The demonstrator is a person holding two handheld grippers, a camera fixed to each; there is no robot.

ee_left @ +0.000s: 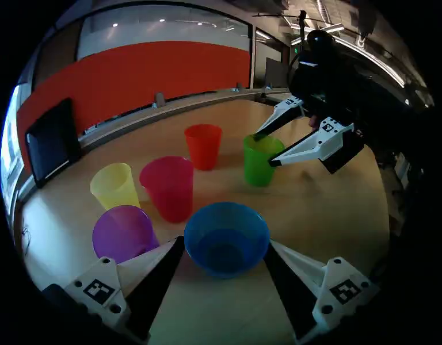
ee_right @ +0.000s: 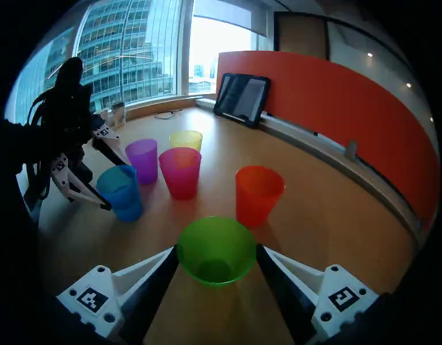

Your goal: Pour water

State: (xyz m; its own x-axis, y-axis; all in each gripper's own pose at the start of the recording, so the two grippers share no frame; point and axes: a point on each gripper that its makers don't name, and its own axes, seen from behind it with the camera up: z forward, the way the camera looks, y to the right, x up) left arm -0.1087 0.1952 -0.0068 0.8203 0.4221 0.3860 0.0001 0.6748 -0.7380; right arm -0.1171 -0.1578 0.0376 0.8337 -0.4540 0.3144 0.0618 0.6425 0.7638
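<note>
A blue cup (ee_left: 227,238) stands upright on the wooden table (ee_left: 336,207) between the fingers of my left gripper (ee_left: 223,242), which press on its sides near the rim. In the right gripper view the same blue cup (ee_right: 120,192) sits at the left inside the left gripper (ee_right: 113,182). My right gripper (ee_right: 216,247) holds a green cup (ee_right: 216,250) the same way, upright on the table. The left gripper view shows that green cup (ee_left: 260,161) with the right gripper (ee_left: 265,149) clamped at its rim. I cannot tell whether either cup holds water.
Between the two held cups stand an orange cup (ee_left: 204,146), a magenta cup (ee_left: 170,187), a yellow cup (ee_left: 114,185) and a purple cup (ee_left: 124,233). A dark tablet (ee_left: 53,141) leans at the table's back edge by the orange wall. Bare tabletop (ee_right: 336,230) lies right of the orange cup (ee_right: 258,195).
</note>
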